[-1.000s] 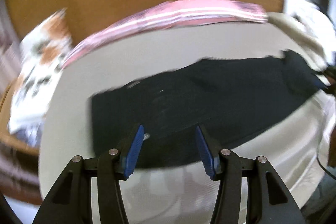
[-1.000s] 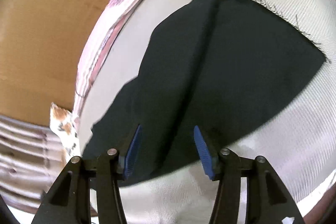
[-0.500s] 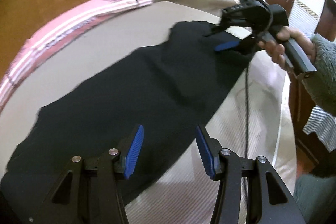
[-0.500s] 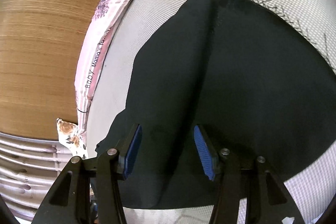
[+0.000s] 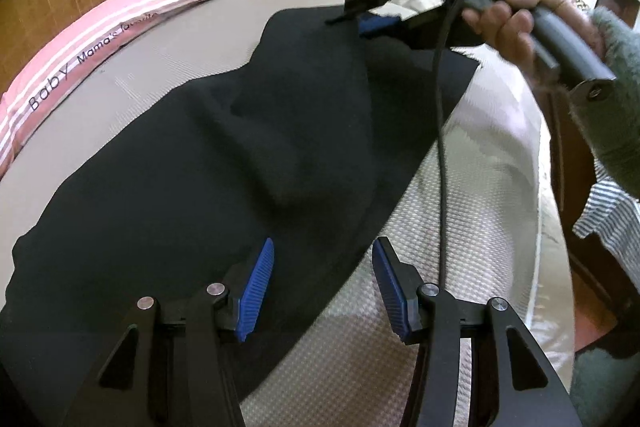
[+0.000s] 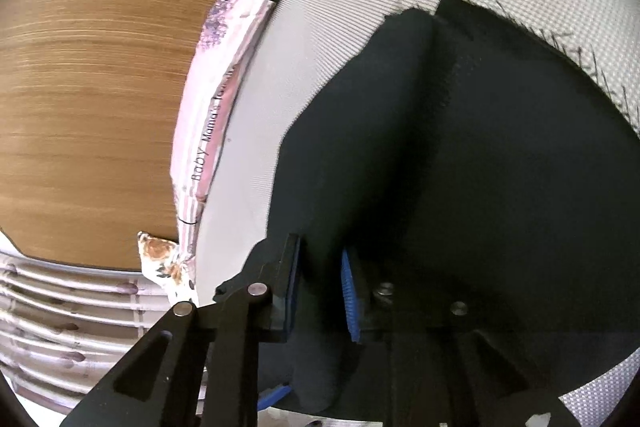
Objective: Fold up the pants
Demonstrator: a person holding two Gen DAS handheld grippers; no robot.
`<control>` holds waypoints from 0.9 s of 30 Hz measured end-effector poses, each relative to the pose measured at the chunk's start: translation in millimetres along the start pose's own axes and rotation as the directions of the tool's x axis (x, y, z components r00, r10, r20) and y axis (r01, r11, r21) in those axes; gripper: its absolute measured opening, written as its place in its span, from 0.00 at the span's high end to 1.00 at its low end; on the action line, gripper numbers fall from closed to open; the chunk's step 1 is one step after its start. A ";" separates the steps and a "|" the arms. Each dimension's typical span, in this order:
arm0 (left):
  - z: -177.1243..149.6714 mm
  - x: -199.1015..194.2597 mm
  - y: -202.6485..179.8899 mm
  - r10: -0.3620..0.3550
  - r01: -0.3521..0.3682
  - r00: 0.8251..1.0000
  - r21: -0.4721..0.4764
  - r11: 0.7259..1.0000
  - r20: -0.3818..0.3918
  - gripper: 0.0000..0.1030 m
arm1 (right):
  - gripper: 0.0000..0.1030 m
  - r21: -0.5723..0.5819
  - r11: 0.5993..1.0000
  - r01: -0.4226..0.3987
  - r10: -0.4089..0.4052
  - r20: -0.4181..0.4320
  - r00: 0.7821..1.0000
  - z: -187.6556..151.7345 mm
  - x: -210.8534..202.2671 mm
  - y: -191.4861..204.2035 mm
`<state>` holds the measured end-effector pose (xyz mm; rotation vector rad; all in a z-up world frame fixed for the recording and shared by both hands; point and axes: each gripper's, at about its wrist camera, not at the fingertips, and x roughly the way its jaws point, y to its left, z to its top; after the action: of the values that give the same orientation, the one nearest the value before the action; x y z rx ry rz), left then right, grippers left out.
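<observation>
Pants are lying flat and dark on the bed, their long axis running from the near left corner of the bed toward the far right, where the frayed leg ends are resting near the far edge. Beside the wall, a pink striped blanket is lining the bed's far left edge, well apart from the cloth. The left gripper is hovering over the near end, its jaws standing apart with nothing between them; the pants' long right edge is passing just under the gap, so this hand looks nearer to the waist end. At the far right, a person's hand is holding the right gripper, whose jaws are closing with a raised ridge of the black cloth between the blue pads. I judge the coming fold depends on carrying that far leg end back along the long axis toward the left gripper.
</observation>
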<state>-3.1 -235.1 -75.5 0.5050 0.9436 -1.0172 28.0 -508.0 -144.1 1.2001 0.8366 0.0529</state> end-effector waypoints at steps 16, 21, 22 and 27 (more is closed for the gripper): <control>-2.2 -7.5 9.1 -0.095 0.096 0.995 -0.050 0.994 0.028 0.79 | 0.84 -0.030 0.999 0.043 -0.043 0.008 0.999 2.9 0.5 18.6; -4.2 -11.6 9.0 -0.120 0.122 0.992 -0.071 0.990 0.040 0.77 | 0.90 0.016 1.000 0.009 -0.009 0.019 1.000 3.2 -1.6 14.5; -3.8 -11.8 6.4 -0.109 0.111 0.993 -0.062 0.992 0.042 0.77 | 0.90 0.024 1.000 -0.001 0.000 0.018 1.000 4.4 -1.6 15.4; -2.9 -8.1 -1.7 -0.054 0.055 0.998 -0.043 0.998 0.037 0.73 | 0.91 0.020 1.000 -0.024 0.024 0.021 0.999 9.3 -0.2 28.2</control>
<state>-7.5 -229.8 -70.1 0.4253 0.9495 -1.0493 44.2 -504.2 -119.6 1.2279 0.8065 0.0519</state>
